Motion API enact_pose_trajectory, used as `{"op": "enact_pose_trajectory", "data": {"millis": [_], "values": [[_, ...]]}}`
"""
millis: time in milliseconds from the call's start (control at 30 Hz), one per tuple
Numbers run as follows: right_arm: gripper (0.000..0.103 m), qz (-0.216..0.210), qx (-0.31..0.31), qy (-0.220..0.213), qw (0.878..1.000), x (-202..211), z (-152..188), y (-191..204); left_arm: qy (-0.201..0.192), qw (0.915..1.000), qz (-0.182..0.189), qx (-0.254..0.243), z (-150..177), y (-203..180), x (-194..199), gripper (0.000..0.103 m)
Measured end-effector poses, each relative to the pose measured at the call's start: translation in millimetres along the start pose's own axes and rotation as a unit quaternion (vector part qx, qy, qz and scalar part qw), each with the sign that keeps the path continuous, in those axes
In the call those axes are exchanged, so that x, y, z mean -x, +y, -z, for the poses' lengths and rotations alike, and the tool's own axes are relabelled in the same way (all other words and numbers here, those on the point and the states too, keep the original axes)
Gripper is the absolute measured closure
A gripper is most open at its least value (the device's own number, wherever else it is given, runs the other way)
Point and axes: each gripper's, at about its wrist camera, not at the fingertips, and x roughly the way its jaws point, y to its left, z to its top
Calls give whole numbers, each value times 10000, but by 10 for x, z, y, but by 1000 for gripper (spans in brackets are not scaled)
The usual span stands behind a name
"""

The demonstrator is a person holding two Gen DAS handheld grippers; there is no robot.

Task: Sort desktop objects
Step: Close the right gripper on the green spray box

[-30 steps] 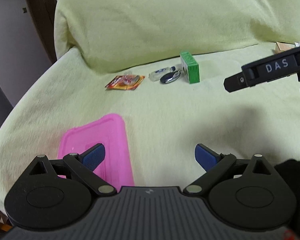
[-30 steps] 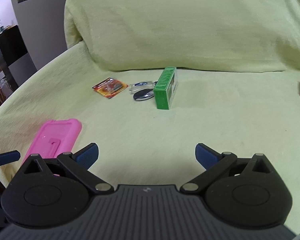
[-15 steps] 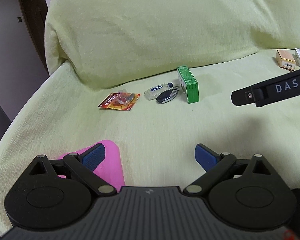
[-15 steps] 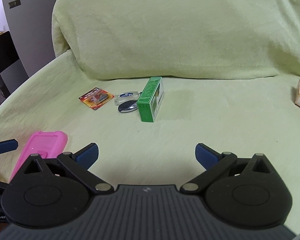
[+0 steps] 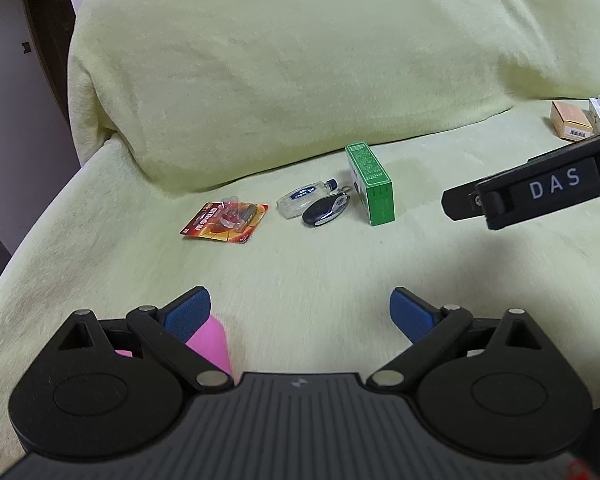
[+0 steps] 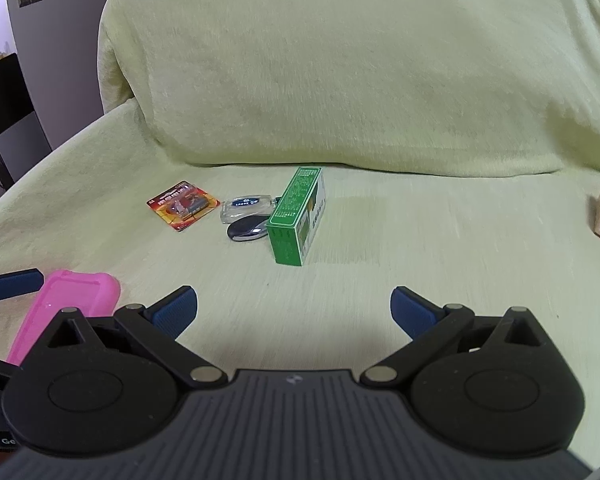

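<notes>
Both grippers [image 5: 300, 312] [image 6: 294, 312] spread and empty, aimed mid-frame at the green box [image 6: 298, 220], key fob [image 6: 247, 230], bottle [image 6: 244, 207], ready to pick.

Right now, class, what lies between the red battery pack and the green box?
In both wrist views, a small clear bottle and a dark key fob lie between the battery pack and the green box.

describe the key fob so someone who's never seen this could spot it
On the yellow-green blanket, find the upright green box. Just left of it lies the key fob, touching a clear little bottle. It is the only dark, glossy oval with silver trim.
</notes>
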Motion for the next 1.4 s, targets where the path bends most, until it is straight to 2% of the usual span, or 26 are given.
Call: {"op": "enact_pose_trajectory", "data": {"millis": [233,567,1067,1400], "values": [[1,87,82,38,9999,-208,-88,0,50,10000,-1,20,11,-6,-155,6],[1,159,79,142,9997,-737,-316,-10,141,9998,43,121,33,89,-492,6],[1,106,-11,338,9994,-1367,-405,19,170,9997,178,64,61,151,-942,6],[15,176,-21,430,9989,-1671,-470,23,159,9993,329,48,77,168,-1113,6]]}}
